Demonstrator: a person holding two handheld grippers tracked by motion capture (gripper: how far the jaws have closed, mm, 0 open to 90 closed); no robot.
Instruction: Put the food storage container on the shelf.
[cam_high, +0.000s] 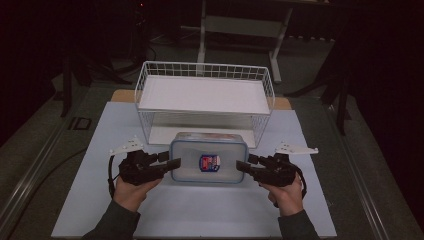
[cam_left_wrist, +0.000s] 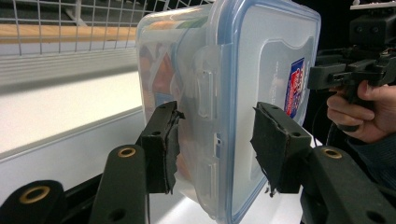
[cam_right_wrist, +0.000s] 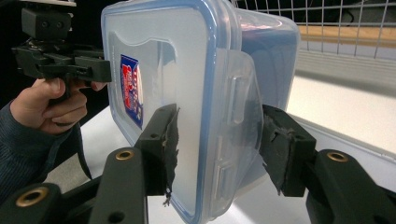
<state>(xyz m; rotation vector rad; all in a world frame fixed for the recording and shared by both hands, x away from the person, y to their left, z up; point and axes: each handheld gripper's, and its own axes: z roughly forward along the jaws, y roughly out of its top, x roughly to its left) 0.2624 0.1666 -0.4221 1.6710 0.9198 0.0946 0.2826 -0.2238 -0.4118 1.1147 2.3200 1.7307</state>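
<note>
High view: a clear box (cam_high: 208, 157) with a blue-rimmed lid and a red-and-blue label lies at the centre of the frame on a white sheet (cam_high: 200, 210), just in front of a white wire rack (cam_high: 205, 100) in the upper middle. The left gripper (cam_high: 172, 163) comes in from the lower left and the right gripper (cam_high: 242, 166) from the lower right, each held in a hand, and each reaches one short end of the box.

Left gripper view: the box (cam_left_wrist: 233, 93) stands between the two black jaws, its side clip in the gap. The jaws are spread, with a sliver of space on either side, so they straddle the box without pinching it. The other gripper (cam_left_wrist: 314, 77) and its hand (cam_left_wrist: 357, 112) sit at the upper right, the rack (cam_left_wrist: 70, 23) at the upper left.

Right gripper view: the box (cam_right_wrist: 196, 93) again fills the gap between parted jaws, not clamped. The left gripper (cam_right_wrist: 105, 70) and a hand (cam_right_wrist: 49, 105) show at the upper left, the rack (cam_right_wrist: 336, 18) at the upper right.
</note>
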